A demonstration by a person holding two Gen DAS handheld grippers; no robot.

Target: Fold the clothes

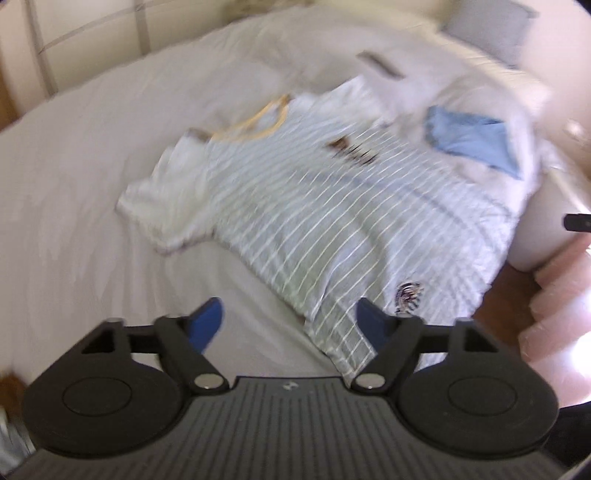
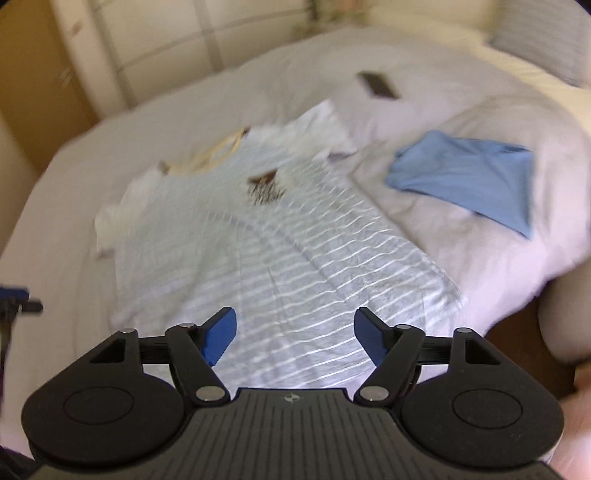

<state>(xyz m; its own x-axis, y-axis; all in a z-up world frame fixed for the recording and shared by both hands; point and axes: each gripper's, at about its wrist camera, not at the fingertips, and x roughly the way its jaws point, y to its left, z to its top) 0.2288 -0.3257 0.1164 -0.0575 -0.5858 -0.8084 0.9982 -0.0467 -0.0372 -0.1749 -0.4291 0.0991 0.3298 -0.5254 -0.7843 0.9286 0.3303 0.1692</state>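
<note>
A grey T-shirt with thin white stripes (image 1: 332,206) lies spread flat on the white bed, with white sleeves, a yellow collar (image 1: 255,123) at the far end and a small emblem (image 1: 408,297) near the hem. It also shows in the right wrist view (image 2: 280,251). My left gripper (image 1: 291,319) is open and empty, over the shirt's near hem corner. My right gripper (image 2: 295,332) is open and empty, just above the shirt's hem. Both views are blurred.
A folded light blue garment (image 1: 476,142) lies on the duvet right of the shirt, also in the right wrist view (image 2: 469,177). A dark phone (image 2: 378,85) lies on the bed (image 2: 74,206) beyond the shirt. A grey pillow (image 1: 491,29) is at the far right. Wooden floor (image 1: 506,291) shows past the bed's right edge.
</note>
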